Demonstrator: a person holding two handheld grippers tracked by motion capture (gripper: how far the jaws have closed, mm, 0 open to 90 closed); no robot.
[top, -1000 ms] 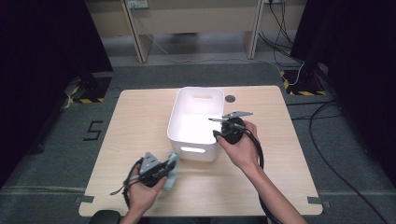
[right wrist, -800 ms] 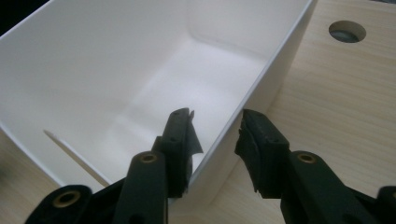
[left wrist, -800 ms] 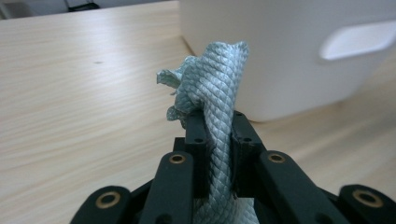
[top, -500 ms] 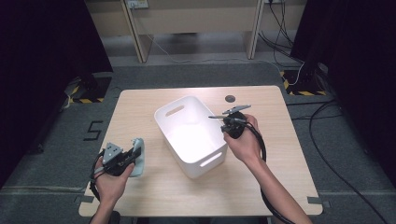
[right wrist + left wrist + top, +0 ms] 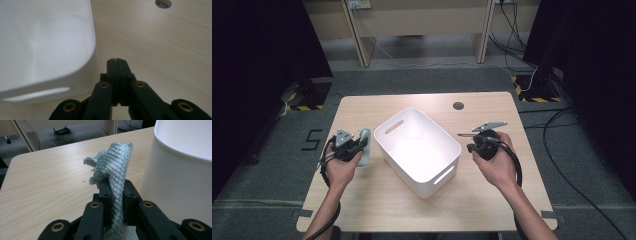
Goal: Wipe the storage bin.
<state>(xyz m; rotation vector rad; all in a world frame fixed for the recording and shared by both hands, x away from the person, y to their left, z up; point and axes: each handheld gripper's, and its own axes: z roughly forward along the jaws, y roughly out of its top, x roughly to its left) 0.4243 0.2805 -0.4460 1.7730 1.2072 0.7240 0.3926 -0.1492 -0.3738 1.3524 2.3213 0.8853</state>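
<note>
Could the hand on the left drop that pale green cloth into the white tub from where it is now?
Probably yes. The left gripper is clamped on the cloth right beside the white tub, whose top is open and empty. Nothing lies between them; the hand would only need to lift over the rim.

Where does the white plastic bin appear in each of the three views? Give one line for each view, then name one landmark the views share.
High view: white bin at the table's centre, turned at an angle, between the two hands.
Left gripper view: its wall takes up the right side, beside the pale green cloth.
Right gripper view: its rim and inside fill the upper left.
Shared landmark: the light wooden tabletop.
</note>
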